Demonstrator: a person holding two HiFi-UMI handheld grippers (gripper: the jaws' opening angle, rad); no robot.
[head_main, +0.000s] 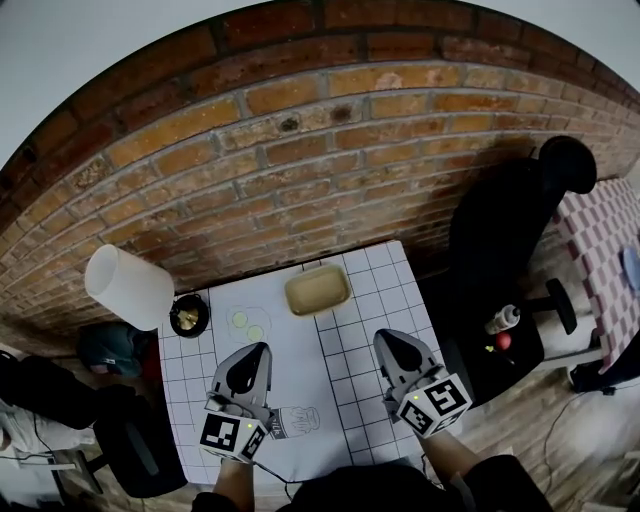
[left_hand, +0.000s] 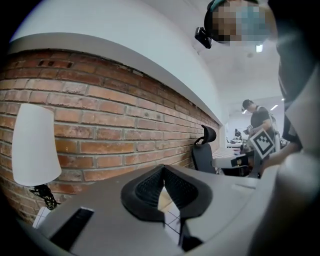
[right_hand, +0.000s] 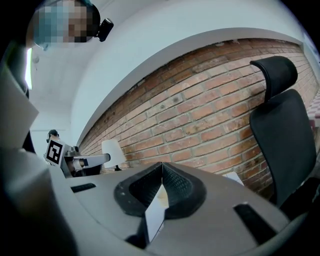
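Note:
Both grippers hover over a table (head_main: 385, 268) covered with a white grid-lined cloth. My left gripper (head_main: 261, 349) is shut with nothing in it, its tips pointing at two pale round slices (head_main: 247, 326) lying inside a drawn outline. My right gripper (head_main: 384, 339) is also shut and empty, over bare cloth to the right. A shallow tan tray (head_main: 318, 290) sits at the table's far edge between them. In the left gripper view the pads (left_hand: 150, 187) meet at the tip (left_hand: 163, 167); in the right gripper view the gripper (right_hand: 161, 164) shows the same.
A lamp with a white shade (head_main: 128, 286) and black base (head_main: 189, 316) stands at the far left corner. A brick wall (head_main: 300, 170) runs behind the table. A black office chair (head_main: 500, 230) stands to the right, with a small bottle (head_main: 503, 319) on it.

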